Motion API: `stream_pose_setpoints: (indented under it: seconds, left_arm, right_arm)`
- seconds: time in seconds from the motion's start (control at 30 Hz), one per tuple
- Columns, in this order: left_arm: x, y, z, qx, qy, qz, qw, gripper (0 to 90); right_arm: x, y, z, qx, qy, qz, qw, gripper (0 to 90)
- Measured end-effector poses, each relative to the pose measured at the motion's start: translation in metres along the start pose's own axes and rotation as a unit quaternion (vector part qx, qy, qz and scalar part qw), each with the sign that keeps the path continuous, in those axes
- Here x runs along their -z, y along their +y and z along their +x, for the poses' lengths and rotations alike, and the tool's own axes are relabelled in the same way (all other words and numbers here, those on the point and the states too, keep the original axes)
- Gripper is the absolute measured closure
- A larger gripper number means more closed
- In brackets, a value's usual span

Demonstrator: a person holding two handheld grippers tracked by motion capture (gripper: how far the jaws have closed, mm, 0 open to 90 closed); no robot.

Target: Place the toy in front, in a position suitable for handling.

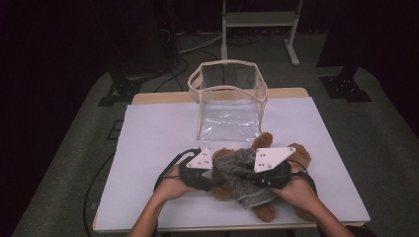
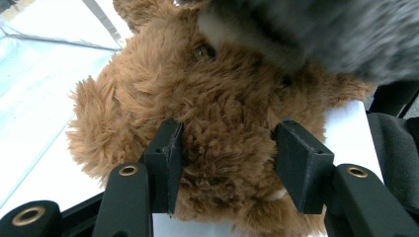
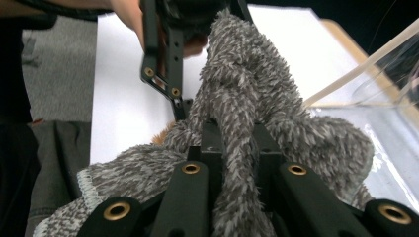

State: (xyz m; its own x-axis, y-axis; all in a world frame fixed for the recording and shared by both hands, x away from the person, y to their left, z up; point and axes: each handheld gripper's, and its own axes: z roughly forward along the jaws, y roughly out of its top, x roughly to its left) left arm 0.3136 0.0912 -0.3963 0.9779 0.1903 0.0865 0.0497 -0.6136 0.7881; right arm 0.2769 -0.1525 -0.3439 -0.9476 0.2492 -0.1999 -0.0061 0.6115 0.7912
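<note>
A brown teddy bear [image 1: 302, 154] lies on the white sheet [image 1: 153, 133] near the table's front edge. A grey fuzzy knitted cloth [image 1: 242, 173] is draped over its middle. My left gripper [image 1: 211, 177] is at the bear's left side. In the left gripper view its jaws press into the brown fur [image 2: 212, 94] of the bear on both sides, left gripper [image 2: 230, 148] shut on it. My right gripper [image 1: 258, 180] sits at the right of the cloth. A fold of the grey cloth [image 3: 247, 74] is pinched between its jaws, right gripper [image 3: 234, 140] shut.
A clear plastic bag [image 1: 227, 98] with cream trim stands open at the back middle of the sheet, just beyond the bear. Its trim and clear wall [image 3: 375, 98] lie close to the right gripper. Cables trail off the table's left front. A white stand's legs [image 1: 225, 44] are behind the table.
</note>
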Motion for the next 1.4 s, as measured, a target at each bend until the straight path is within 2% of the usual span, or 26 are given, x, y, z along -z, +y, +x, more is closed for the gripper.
stream_pose_setpoints:
  seconds: [0.07, 0.1, 0.2, 0.33, 0.43, 0.57, 0.67, 0.73, 0.8, 0.87, 0.93, 1.03, 1.2, 1.3, 1.4]
  left_arm:
    - [0.001, -0.001, 0.000, 0.001, 0.001, 0.000, 1.0000, 46.9]
    - [0.002, -0.001, 0.000, -0.001, -0.001, -0.001, 1.0000, 46.9]
    - [0.005, 0.001, 0.000, -0.001, 0.002, -0.006, 1.0000, 46.9]
    - [0.001, 0.001, -0.001, 0.000, 0.001, -0.005, 1.0000, 46.9]
    - [0.000, 0.001, -0.001, -0.001, -0.004, -0.004, 1.0000, 47.1]
    - [-0.001, 0.000, -0.002, -0.004, -0.009, -0.002, 0.9999, 47.6]
    - [0.000, -0.002, -0.004, -0.004, -0.013, -0.002, 0.9999, 47.6]
    - [0.002, -0.003, -0.004, -0.004, -0.015, -0.003, 0.9999, 47.5]
    - [0.005, -0.002, -0.004, -0.002, -0.019, -0.004, 0.9998, 47.9]
    - [0.008, 0.000, -0.003, -0.001, -0.014, -0.010, 0.9999, 47.8]
    - [0.010, 0.002, -0.003, 0.003, -0.013, -0.023, 0.9997, 47.2]
    - [0.004, 0.002, -0.005, 0.000, -0.018, -0.016, 0.9997, 47.7]
    - [0.001, 0.002, -0.006, -0.004, -0.022, -0.013, 0.9997, 49.2]
    - [0.001, 0.001, -0.009, -0.007, -0.026, -0.014, 0.9995, 49.4]
    - [0.002, -0.001, -0.010, -0.007, -0.024, -0.013, 0.9996, 48.7]
  right_arm:
    - [-0.005, -0.004, -0.004, -0.001, 0.006, 0.012, 0.9999, 79.8]
    - [-0.005, -0.009, -0.005, -0.009, 0.010, 0.010, 0.9999, 79.8]
    - [0.003, -0.020, -0.006, -0.025, 0.011, 0.003, 0.9996, 79.9]
    - [0.012, -0.026, -0.007, -0.037, 0.013, 0.020, 0.9990, 79.8]
    - [0.017, -0.019, -0.013, -0.034, 0.007, 0.018, 0.9992, 79.8]
    - [0.011, 0.000, -0.032, -0.039, 0.013, 0.007, 0.9991, 79.8]
    - [-0.001, 0.004, -0.042, -0.036, 0.018, 0.024, 0.9989, 79.8]
    - [-0.008, -0.001, -0.047, -0.047, 0.030, 0.037, 0.9978, 79.8]
    - [-0.009, -0.011, -0.047, -0.061, 0.040, 0.037, 0.9966, 79.8]
    - [-0.004, -0.018, -0.043, -0.073, 0.044, 0.032, 0.9958, 79.8]
    - [0.000, -0.022, -0.040, -0.071, 0.043, 0.037, 0.9959, 79.8]
    - [0.005, -0.027, -0.038, -0.074, 0.042, 0.050, 0.9951, 79.8]
    - [0.003, -0.013, -0.039, -0.064, 0.039, 0.037, 0.9965, 79.6]
    - [-0.013, 0.003, -0.041, -0.055, 0.043, 0.034, 0.9970, 79.6]
    - [-0.029, 0.007, -0.045, -0.053, 0.050, 0.052, 0.9960, 79.7]
